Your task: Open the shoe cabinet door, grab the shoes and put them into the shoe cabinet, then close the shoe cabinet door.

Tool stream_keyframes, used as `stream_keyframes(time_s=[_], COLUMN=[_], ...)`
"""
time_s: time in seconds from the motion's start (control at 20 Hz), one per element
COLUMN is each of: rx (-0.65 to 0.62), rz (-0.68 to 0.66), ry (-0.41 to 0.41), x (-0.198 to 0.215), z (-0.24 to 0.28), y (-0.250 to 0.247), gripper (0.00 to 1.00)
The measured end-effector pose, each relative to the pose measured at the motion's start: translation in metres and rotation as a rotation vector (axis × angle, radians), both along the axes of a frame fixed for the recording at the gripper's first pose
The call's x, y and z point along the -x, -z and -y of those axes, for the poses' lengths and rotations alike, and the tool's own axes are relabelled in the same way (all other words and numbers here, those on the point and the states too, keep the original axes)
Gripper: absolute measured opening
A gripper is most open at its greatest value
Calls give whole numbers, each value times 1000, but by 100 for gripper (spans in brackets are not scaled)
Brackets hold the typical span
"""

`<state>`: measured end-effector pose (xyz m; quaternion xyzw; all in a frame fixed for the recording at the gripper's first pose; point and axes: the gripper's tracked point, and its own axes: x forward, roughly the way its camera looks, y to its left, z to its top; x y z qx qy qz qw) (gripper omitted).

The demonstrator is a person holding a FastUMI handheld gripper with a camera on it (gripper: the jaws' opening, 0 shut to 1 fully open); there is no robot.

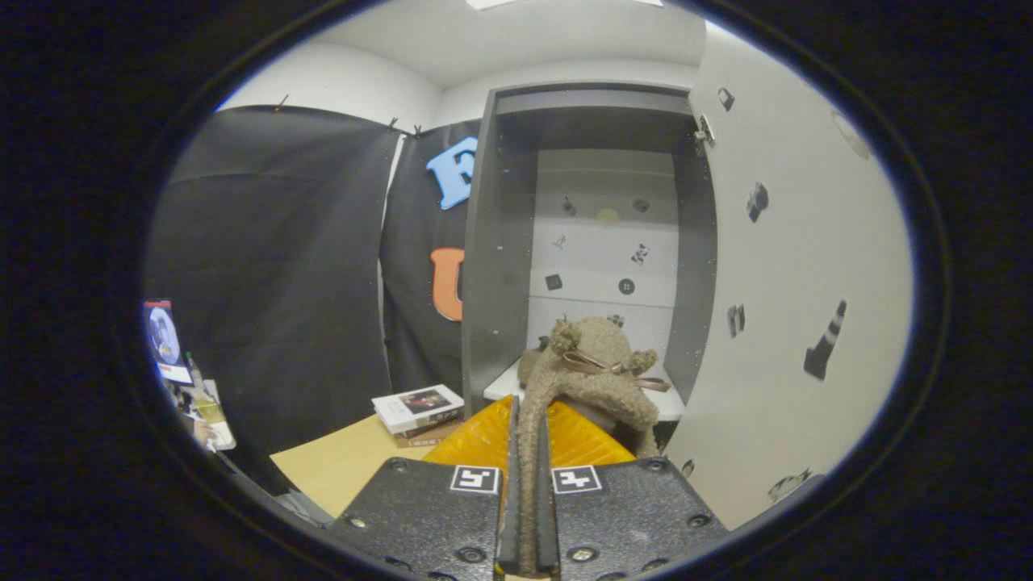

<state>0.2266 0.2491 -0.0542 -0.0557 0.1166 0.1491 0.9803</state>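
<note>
My gripper (pixel 529 452) is shut on the rim of a fuzzy tan slipper (pixel 593 371) with pom-poms and a brown ribbon bow. The slipper hangs just ahead of the fingers, in front of the open shoe cabinet (pixel 500 242). The cabinet's white door (pixel 795 282) is swung wide open on the right. Behind the slipper lies the cabinet's white shelf (pixel 504 381), and a second tan shape, partly hidden, sits on it. The cabinet's pale back wall carries small dark stickers.
A stack of books (pixel 420 413) lies on a tan surface (pixel 347 464) left of the cabinet's base. Black cloth (pixel 274 274) hangs behind it. Some cluttered items (pixel 190 379) sit far left. The open door (pixel 795 282) bounds the space on the right.
</note>
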Motion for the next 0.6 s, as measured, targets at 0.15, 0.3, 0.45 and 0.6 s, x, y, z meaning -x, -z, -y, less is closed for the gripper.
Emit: stream_keyframes(time_s=[0.15, 0.3, 0.45, 0.6], rx=[17, 28, 65, 132], rz=[-17, -17, 15, 4], ry=[33, 92, 165, 214], x=[-25, -65, -109, -155], z=[-4, 8, 17, 20], y=[-25, -33, -36, -21], gripper=[11, 11, 11, 11])
